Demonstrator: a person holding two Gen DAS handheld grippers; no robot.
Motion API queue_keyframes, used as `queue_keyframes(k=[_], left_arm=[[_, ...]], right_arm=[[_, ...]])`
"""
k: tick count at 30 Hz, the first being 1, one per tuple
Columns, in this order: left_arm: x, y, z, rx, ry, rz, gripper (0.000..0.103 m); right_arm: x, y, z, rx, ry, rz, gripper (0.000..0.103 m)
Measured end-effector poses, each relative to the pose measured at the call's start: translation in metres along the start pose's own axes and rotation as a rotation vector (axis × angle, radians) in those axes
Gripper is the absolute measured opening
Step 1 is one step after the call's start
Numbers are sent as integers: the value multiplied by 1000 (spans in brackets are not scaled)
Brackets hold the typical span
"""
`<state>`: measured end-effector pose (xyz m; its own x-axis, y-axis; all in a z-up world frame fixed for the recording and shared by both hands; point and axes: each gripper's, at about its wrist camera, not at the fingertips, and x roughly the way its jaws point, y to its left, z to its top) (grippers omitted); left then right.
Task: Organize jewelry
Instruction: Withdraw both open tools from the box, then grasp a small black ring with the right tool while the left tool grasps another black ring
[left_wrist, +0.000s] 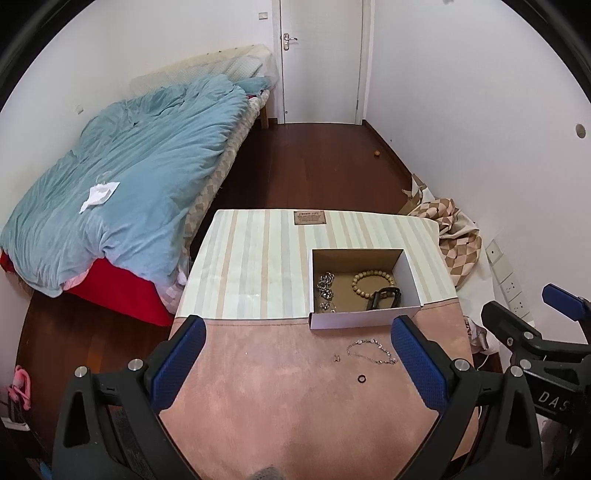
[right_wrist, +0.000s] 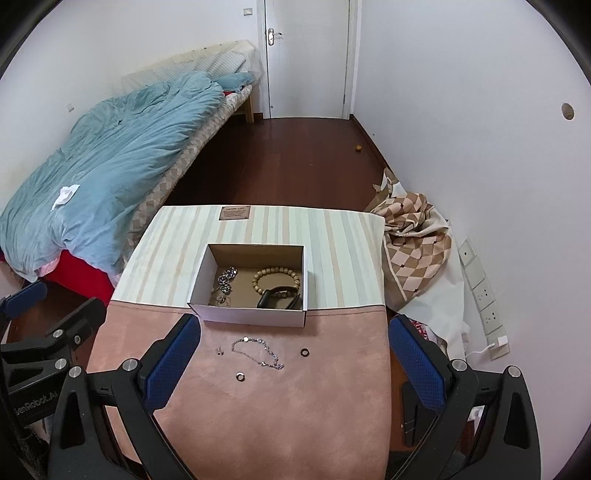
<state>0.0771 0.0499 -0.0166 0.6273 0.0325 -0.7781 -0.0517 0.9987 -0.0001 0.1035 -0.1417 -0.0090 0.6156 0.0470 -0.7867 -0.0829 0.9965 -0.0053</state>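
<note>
An open white cardboard box (left_wrist: 354, 320) (right_wrist: 247, 316) stands on the table. It holds a wooden bead bracelet (left_wrist: 372, 283) (right_wrist: 275, 278), a black band (left_wrist: 382, 299) (right_wrist: 279, 298) and silver chains (left_wrist: 325, 285) (right_wrist: 226, 281). On the pink cloth in front of it lie a silver chain bracelet (left_wrist: 371, 351) (right_wrist: 256, 350), a small earring (left_wrist: 336, 358) (right_wrist: 219, 350), a dark ring (left_wrist: 361, 379) (right_wrist: 304, 352) and a silver ring (right_wrist: 240, 376). My left gripper (left_wrist: 299, 363) and my right gripper (right_wrist: 295, 363) are both open and empty, above the table's near part.
The table has a striped cloth (left_wrist: 258, 258) at its far half. A bed with a blue duvet (left_wrist: 129, 177) is at the left. A checked cloth pile (right_wrist: 413, 236) and wall sockets (right_wrist: 484, 299) are at the right. A door (left_wrist: 321, 59) is at the back.
</note>
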Motion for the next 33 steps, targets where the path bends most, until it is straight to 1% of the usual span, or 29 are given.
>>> queue_keyframes(k=[5,7,10,12,13,14,17,19,24,25,26,27,28,29,30,33], left_arm=[[11,7,-10,-24,19,41,102],[23,9,-16,-32,32,55,102],[49,12,-30,-40,67,89,102],[71,13,-40,-38,107,119,102],[82,13,-46,-35,122,133,102],[93,13,-52,-33,135,153,102],[126,14,-68,-32,193,190,102],[147,16,-78,-35,245,202,102],[175,17,-92,-38,319,207,102],[176,17,-93,-36,325,206,102],[178,16,-95,-35,331,204,102],[180,16,-96,-34,335,203,102],[181,16,-97,-33,338,202,102],[181,15,-97,-30,339,198,102],[181,14,-97,-30,339,195,102],[181,7,-98,-31,338,169,102]], right_arm=[[13,-6,-8,22,30,1,103],[29,-12,-13,39,65,1,103],[65,-26,-28,89,124,15,103],[94,-34,-41,115,151,34,98],[108,-36,-47,115,164,35,88],[122,-37,-54,114,181,39,76],[171,-42,-74,124,242,53,62],[193,-42,-83,118,257,48,55],[224,-36,-95,92,244,41,49],[228,-34,-95,87,246,44,44],[232,-33,-96,78,251,38,34],[236,-31,-98,69,254,26,32],[236,-29,-97,54,232,22,26],[236,-28,-98,41,223,14,17],[237,-26,-99,29,215,-5,14],[232,-27,-102,46,210,9,13]])
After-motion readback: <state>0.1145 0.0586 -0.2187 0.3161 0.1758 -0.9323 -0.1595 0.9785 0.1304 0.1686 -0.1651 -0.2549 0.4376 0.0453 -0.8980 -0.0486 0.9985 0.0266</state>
